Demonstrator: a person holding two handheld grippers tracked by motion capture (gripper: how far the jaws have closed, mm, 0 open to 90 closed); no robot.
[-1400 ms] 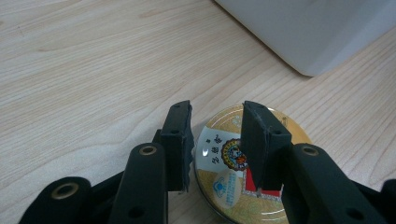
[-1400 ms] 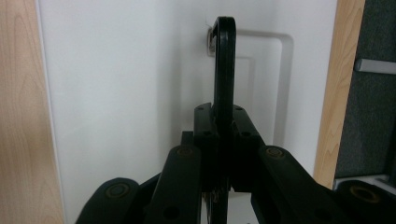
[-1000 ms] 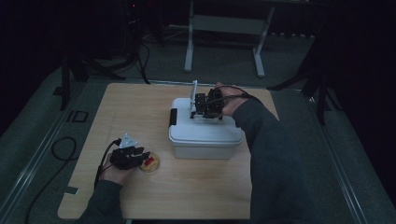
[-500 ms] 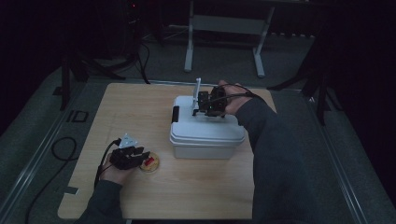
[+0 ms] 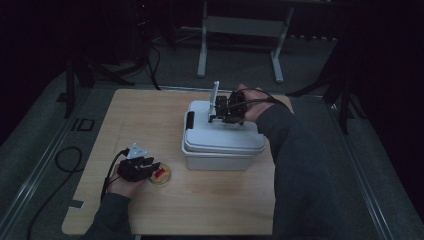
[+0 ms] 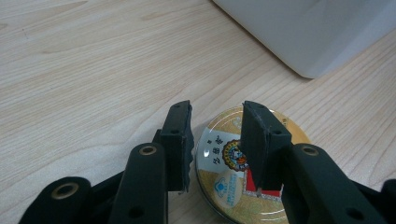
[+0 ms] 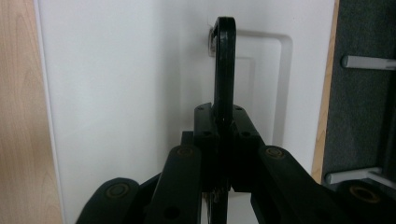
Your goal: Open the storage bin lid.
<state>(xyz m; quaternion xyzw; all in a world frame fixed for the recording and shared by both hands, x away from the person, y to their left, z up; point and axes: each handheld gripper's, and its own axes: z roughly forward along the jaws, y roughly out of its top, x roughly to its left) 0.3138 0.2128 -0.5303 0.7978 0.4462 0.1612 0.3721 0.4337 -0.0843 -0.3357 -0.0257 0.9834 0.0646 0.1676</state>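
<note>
Black handle (image 7: 224, 70) of white box (image 5: 224, 137) clamped in right tool (image 5: 225, 113); lift straight, grip firm. Left tool (image 6: 215, 140) half-open astride gold tin (image 6: 224, 186) on desk (image 5: 150, 115), not pinching it.

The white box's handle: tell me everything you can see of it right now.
The handle is a thin black bar, plastic by its look, hinged at a small metal pivot beside a shallow recess in the lid of the white box. In the right gripper view it stands swung up out of that recess, seen edge-on. The right gripper is shut on its middle, both jaws pressed against its sides. In the high view it sits on the far part of the lid.
</note>
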